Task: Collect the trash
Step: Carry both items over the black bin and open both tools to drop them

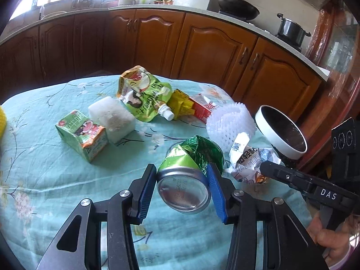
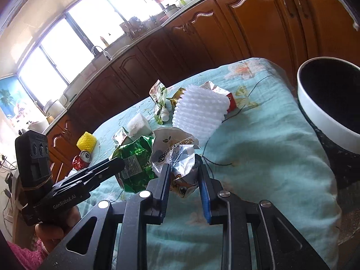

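My left gripper (image 1: 182, 171) is shut on a crushed green can (image 1: 186, 177), its silver bottom facing the camera, just above the teal tablecloth (image 1: 45, 175). The can also shows in the right wrist view (image 2: 135, 164). My right gripper (image 2: 183, 168) is shut on a crumpled white snack wrapper (image 2: 175, 155), which lies right of the can in the left wrist view (image 1: 247, 159). A white-rimmed bin (image 2: 326, 103) with a dark inside stands at the table's right edge and also shows in the left wrist view (image 1: 281, 130).
More trash lies on the table: a green milk carton (image 1: 83, 132), a white foam block (image 1: 112, 117), a green spout pouch (image 1: 144, 96), a yellow and red carton (image 1: 193, 105), a white foam net (image 1: 229, 121), a yellow net (image 2: 86, 144), a red can (image 2: 82, 159). Wooden cabinets (image 1: 202, 49) stand behind.
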Tool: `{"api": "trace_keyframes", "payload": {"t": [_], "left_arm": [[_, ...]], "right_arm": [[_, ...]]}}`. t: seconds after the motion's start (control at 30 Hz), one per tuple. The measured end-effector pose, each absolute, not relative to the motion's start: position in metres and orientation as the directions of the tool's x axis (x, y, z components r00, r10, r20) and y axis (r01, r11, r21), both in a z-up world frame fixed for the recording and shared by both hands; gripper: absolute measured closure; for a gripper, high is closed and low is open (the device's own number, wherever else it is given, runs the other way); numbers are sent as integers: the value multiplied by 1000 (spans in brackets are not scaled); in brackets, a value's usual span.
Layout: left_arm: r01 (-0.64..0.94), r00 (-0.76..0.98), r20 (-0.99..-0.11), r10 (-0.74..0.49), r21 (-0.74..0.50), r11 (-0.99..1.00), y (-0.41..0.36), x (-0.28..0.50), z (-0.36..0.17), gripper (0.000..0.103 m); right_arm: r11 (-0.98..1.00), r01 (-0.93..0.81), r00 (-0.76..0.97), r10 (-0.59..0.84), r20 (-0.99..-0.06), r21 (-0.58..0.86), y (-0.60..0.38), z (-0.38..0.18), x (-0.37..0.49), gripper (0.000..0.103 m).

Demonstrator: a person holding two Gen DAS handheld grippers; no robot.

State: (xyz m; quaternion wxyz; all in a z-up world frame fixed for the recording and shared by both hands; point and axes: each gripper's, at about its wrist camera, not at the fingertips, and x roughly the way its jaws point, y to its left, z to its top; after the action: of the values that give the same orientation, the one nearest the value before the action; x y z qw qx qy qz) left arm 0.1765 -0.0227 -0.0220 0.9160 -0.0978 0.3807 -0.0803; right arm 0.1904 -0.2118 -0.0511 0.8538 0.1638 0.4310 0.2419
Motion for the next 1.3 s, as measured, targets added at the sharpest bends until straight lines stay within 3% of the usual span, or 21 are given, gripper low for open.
{"api": "trace_keyframes", "payload": {"t": [0.23,0.33,0.4,1.3], "left_arm": [[104,631,-733,-253,-243,964,-44,182,-40,56],[80,613,-755,-234,-235,969,-47,189,-47,47],[68,595,-766,-244,-255,965,-48,194,-52,47],[265,646,-671,-364,-249,931,-120,205,-13,50]], "right_arm": [[840,-226,527,531,-664,493,-237,-54,177,78],[838,-214,525,532,-665,501,-242,-57,173,78],[839,-207,528,529,-664,503,-244,-58,171,78],[867,-102,663,424,-617,487,-333,-28,172,78]]}}
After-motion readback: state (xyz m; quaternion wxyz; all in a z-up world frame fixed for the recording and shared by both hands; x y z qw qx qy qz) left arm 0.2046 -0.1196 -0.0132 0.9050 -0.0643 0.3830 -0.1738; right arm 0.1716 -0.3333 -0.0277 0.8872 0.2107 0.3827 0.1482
